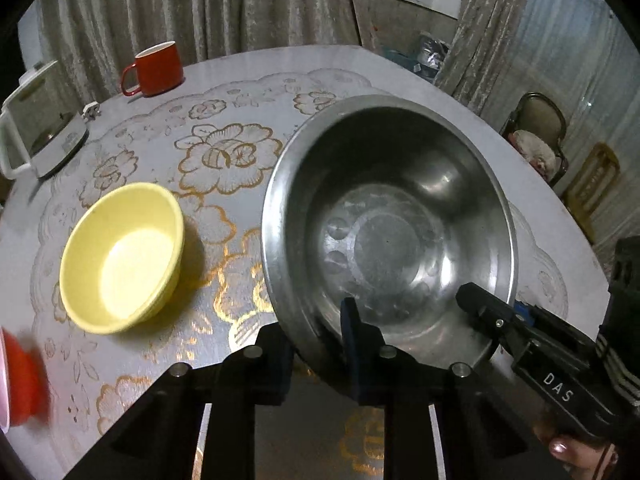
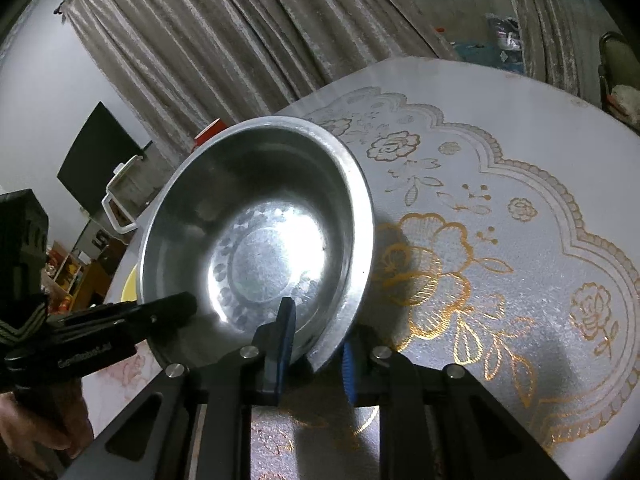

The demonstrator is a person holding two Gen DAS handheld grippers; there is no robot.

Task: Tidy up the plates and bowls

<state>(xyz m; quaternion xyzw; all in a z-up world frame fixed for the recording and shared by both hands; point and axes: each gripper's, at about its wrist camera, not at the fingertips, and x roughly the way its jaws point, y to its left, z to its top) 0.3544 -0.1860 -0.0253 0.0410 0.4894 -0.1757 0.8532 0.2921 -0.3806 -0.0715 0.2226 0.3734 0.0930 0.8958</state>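
The round table (image 1: 240, 80) with its gold-flower cloth took up most of the view, kettle (image 1: 40, 132) and red mug (image 1: 158, 68) parked at the far edge. The steel bowl (image 1: 388, 232) was the big item, tilted, near side apparently lifted off the cloth, both tools pinching its near rim. The left gripper (image 1: 316, 344) was clamped on the rim, one finger inside, one outside; the right gripper (image 2: 316, 344) looked the same, further along the rim. The yellow bowl (image 1: 124, 256) sat empty just left of it. My guess: it's the nesting step. Next move probably needs both hands moving together, keeping the bowl steady.
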